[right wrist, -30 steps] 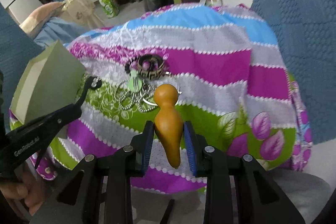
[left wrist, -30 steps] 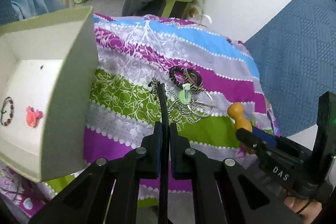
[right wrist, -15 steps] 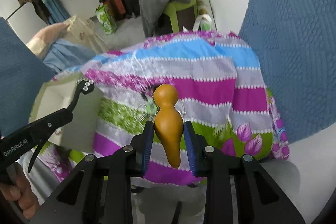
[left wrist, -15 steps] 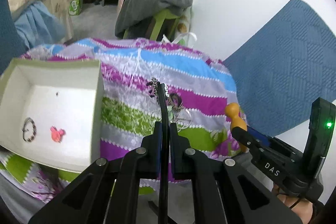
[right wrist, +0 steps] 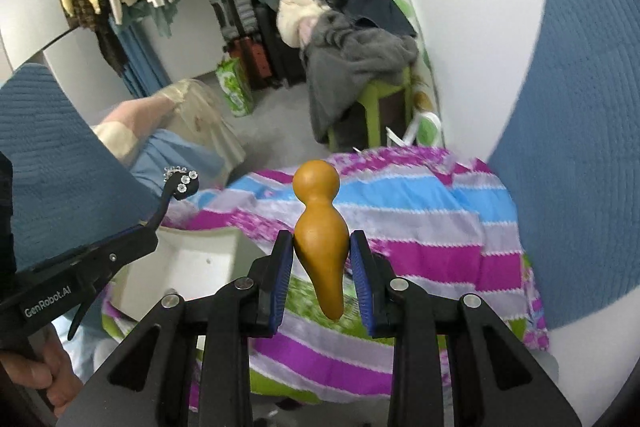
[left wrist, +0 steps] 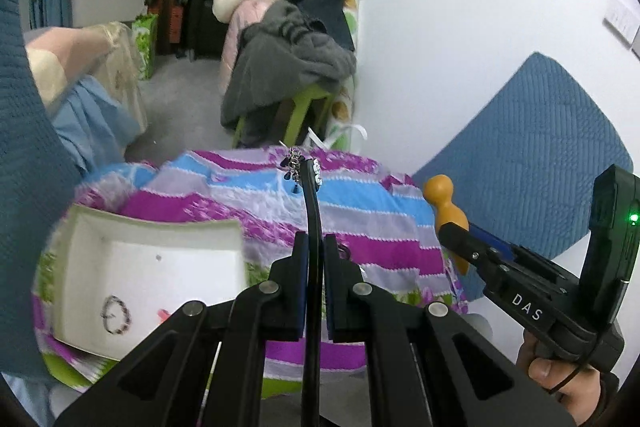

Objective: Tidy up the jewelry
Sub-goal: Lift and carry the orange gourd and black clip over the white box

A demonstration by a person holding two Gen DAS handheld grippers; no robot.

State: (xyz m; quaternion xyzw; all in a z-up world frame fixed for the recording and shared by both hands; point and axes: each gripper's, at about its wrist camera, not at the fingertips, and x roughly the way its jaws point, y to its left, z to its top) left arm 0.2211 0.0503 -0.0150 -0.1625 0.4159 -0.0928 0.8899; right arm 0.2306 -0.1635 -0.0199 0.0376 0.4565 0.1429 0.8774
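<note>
My left gripper [left wrist: 314,251] is shut on a thin black hairpin [left wrist: 311,211] with small rhinestones at its tip; it also shows in the right wrist view [right wrist: 176,191]. My right gripper [right wrist: 322,267] is shut on an orange gourd-shaped pendant [right wrist: 320,223], which shows in the left wrist view [left wrist: 444,203] too. Both are held high above the striped cloth [right wrist: 420,219]. A white open box [left wrist: 156,267] sits at the left on the cloth, holding a dark bead bracelet [left wrist: 116,315] and a small pink piece [left wrist: 163,314].
Blue quilted panels [left wrist: 532,155] stand to the right and left. Behind the cloth are a green stool [right wrist: 380,99] piled with clothes, suitcases and hanging garments. Other jewelry on the cloth is hidden behind my fingers.
Both grippers have risen well above the cloth, still holding the hairpin and the gourd pendant. The jewelry pile has dropped out of sight behind my fingers.
</note>
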